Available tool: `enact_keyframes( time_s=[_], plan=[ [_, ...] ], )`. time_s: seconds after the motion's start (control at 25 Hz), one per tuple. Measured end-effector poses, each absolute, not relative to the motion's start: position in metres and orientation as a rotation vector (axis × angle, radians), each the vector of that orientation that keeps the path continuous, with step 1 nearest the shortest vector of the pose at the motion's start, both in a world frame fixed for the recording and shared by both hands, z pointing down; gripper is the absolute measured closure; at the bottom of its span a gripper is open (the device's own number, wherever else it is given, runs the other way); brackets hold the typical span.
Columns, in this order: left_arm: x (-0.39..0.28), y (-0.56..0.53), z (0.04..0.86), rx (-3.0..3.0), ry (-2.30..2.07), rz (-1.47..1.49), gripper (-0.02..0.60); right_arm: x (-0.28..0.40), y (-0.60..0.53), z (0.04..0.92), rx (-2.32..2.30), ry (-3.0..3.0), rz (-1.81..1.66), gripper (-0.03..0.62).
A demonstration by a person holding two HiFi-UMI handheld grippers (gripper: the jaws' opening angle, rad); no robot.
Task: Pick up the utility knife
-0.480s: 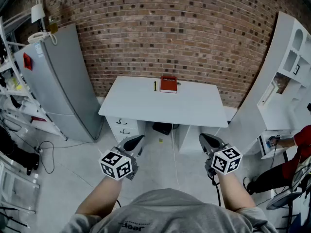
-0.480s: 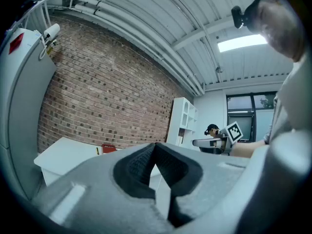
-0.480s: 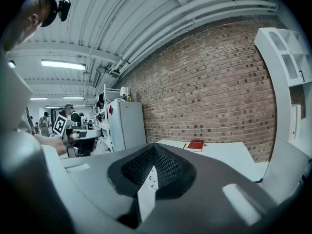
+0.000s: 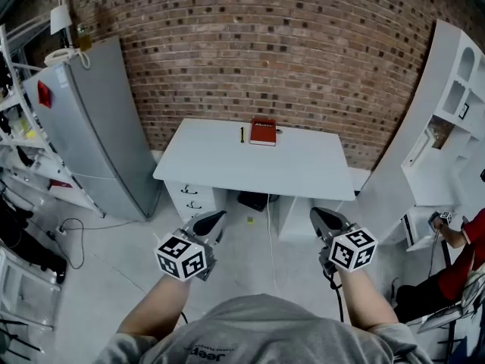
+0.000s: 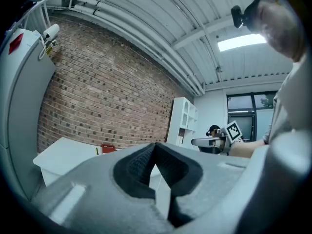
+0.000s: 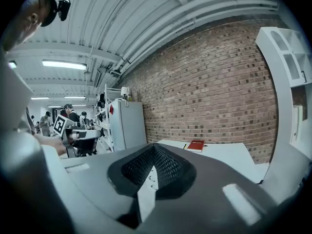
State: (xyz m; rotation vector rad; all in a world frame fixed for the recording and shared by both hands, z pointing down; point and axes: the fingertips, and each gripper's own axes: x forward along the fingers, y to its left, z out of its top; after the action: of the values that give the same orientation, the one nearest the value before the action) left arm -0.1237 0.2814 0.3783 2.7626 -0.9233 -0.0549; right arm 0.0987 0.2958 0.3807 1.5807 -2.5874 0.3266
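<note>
The utility knife [image 4: 242, 134], a slim dark and yellow thing, lies on the far part of the white desk [image 4: 227, 165], well ahead of both hand-held grippers and just to the left of a red book [image 4: 263, 132], close to it but apart. The left hand-held gripper [image 4: 214, 218] is held over the floor in front of the desk, its jaws pressed together with nothing between them. The right hand-held gripper [image 4: 317, 215] is level with it on the other side, its jaws likewise closed tip to tip and empty. The knife sits ahead of the gap between the two, nearer the left one's line. Beyond the desk stands a brick wall [image 4: 265, 44]. A grey refrigerator [image 4: 91, 127] is off to the left of the left hand-held gripper, and a white shelf unit [image 4: 447, 127] off to the right of the right one.
</note>
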Motion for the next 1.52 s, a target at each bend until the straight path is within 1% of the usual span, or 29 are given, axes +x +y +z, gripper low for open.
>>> enact_keyframes(
  time_s=[0.36,0.8,1.0,1.28,1.52],
  plan=[
    [-0.102,0.282,0.375,2.762,-0.952,-0.049,0.583,0.121,0.292,0.377,1.558,-2.627,0.379,0.585],
    [-0.035,0.29,0.37,2.759,-1.003,-0.067,0.583,0.181,0.295,0.377,1.476,-2.652,0.346,0.585],
    [-0.015,0.283,0.378,2.759,-0.984,-0.042,0.583,0.195,0.285,0.386,1.462,-2.656,0.362,0.585],
    [-0.026,0.226,0.39,2.748,-0.959,-0.051,0.583,0.185,0.229,0.4,1.467,-2.637,0.386,0.585],
    [-0.059,0.125,0.398,2.792,-0.881,-0.061,0.583,0.15,0.139,0.405,1.534,-2.612,0.364,0.585]
  ],
)
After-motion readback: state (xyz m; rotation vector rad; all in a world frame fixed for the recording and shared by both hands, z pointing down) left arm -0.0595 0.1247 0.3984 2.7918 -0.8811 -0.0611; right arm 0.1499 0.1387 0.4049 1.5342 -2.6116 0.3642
